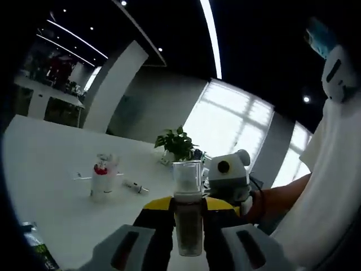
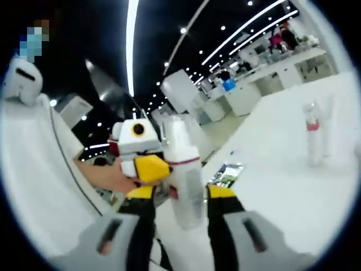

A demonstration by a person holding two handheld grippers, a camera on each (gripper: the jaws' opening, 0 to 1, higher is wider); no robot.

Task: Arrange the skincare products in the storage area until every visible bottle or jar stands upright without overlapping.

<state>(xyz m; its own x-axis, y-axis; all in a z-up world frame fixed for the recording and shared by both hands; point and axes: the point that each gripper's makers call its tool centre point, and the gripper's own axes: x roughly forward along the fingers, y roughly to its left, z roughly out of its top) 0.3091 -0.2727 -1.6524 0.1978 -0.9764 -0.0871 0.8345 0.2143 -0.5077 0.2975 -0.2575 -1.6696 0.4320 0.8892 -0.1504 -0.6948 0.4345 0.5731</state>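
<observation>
In the left gripper view, the left gripper [image 1: 189,240] is closing its jaws around a slim bottle [image 1: 188,212] with a clear cap and a dark lower body, holding it upright and lifted above the white table [image 1: 51,169]. Judging by its size, it is probably light, but the smooth, glossy wall looks slippery and the clear cap may pop loose, so the grip belongs low on the dark body, where the jaws are sitting now. Out on the table, a small cluster of pale products [image 1: 103,178] is standing, one wearing a red band, and just beside it a slender tube [image 1: 136,187] is lying flat. A potted plant [image 1: 176,144] is sitting farther back. The right gripper [image 1: 228,178] is coming into this view from the right.

In the right gripper view, the right gripper [image 2: 180,212] is clamping a white bottle [image 2: 183,175] with a red collar below its tall cap, held in the air and leaning a little. It looks like stiff plastic, light and slick; mid-body is the safest place to pinch. Another white bottle [image 2: 313,138] with a red band is standing on the table [image 2: 271,186], well apart. The left gripper [image 2: 138,152], yellow-tipped, is hovering just beside the held bottle, and I cannot tell from here how far it is open.
</observation>
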